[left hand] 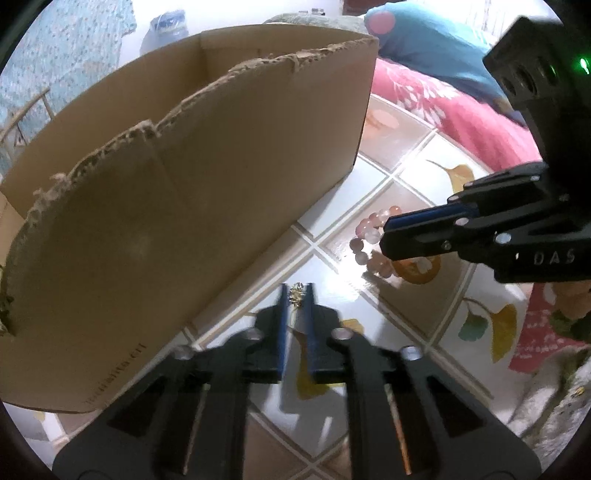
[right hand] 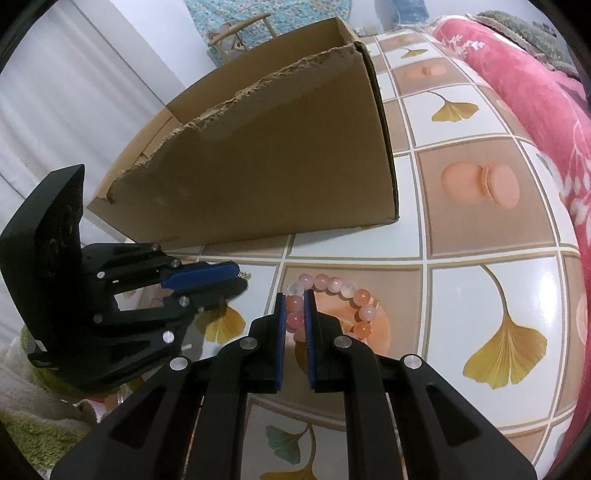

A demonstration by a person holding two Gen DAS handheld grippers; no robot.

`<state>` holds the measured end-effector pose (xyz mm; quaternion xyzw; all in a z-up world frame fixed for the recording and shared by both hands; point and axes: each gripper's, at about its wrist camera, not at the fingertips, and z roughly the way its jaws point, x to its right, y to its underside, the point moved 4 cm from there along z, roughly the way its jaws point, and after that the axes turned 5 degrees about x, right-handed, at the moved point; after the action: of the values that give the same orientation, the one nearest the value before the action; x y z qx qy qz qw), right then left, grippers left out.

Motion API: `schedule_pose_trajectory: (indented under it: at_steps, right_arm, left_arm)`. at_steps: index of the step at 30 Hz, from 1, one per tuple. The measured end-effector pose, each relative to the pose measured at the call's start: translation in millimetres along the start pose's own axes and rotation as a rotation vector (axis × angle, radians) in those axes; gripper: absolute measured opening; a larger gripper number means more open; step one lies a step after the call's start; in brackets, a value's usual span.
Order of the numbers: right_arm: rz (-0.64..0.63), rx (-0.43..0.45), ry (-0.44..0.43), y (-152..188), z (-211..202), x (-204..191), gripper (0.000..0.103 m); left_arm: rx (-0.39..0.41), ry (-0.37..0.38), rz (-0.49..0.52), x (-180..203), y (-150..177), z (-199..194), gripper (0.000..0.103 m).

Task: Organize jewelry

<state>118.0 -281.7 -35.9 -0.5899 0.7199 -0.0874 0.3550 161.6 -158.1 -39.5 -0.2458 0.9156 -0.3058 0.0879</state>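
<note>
A pink and orange bead bracelet (right hand: 347,295) (left hand: 364,230) lies on the tiled tablecloth (right hand: 480,229). My right gripper (right hand: 294,297) (left hand: 386,230) is shut on the bracelet's left side, with beads pinched between its blue pads. To its left, my left gripper (left hand: 297,290) (right hand: 240,280) is shut on a small gold trinket (left hand: 296,294) (right hand: 245,275), held at the fingertips just above the table. Behind both grippers stands an open cardboard box (left hand: 184,184) (right hand: 277,166) with a torn top edge; its inside is hidden.
A pink flowered blanket (right hand: 535,92) (left hand: 461,110) borders the table on the right, with a blue cushion (left hand: 424,40) beyond it. Green fluffy cloth (right hand: 37,435) lies at the lower left. A wooden chair (right hand: 240,33) stands behind the box.
</note>
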Motion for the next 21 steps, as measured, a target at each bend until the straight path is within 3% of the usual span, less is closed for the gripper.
schedule_pose_trajectory:
  at_steps: [21]
  right_arm:
    - [0.040, 0.055, -0.033, -7.1, -22.2, 4.5, 0.010]
  left_arm:
    - [0.100, -0.019, -0.039, -5.0, -10.8, -53.5, 0.000]
